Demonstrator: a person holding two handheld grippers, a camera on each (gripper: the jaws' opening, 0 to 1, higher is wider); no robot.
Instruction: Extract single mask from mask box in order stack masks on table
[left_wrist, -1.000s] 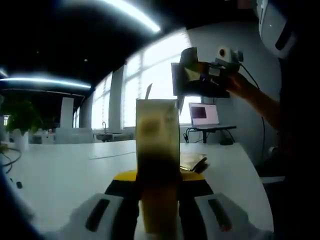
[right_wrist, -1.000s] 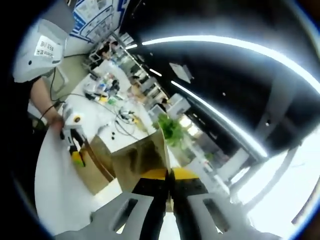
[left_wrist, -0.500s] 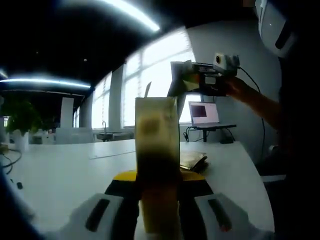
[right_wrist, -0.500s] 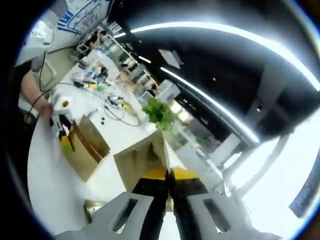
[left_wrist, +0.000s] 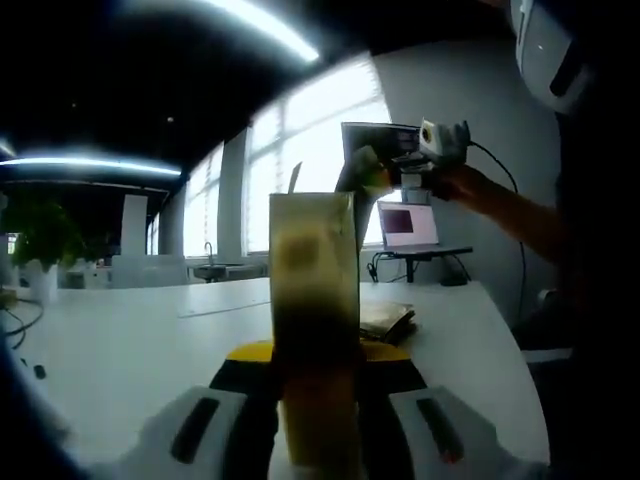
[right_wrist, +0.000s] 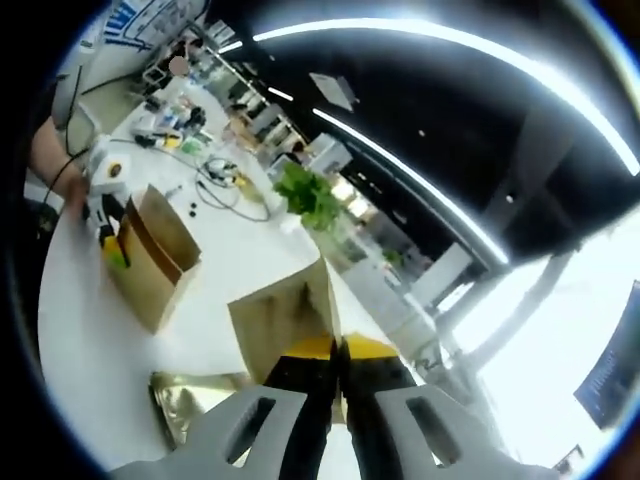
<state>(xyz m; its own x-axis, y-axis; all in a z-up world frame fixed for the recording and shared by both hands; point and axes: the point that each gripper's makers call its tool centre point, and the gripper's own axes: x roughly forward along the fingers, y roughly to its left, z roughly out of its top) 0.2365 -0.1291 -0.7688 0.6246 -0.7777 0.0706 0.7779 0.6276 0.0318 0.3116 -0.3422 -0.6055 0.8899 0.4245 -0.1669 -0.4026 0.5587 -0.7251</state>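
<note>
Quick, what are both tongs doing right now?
Left tongs: shut on the brown mask box, standing on the white table.
Right tongs: shut on a flat brown mask packet, held up in the air.

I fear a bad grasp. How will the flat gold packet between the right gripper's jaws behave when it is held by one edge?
The gold packet looks thin and flat, so probably light. It stands straight from the shut right gripper without drooping, so likely fairly stiff. The glossy packet on the white table suggests a slippery surface.
</note>
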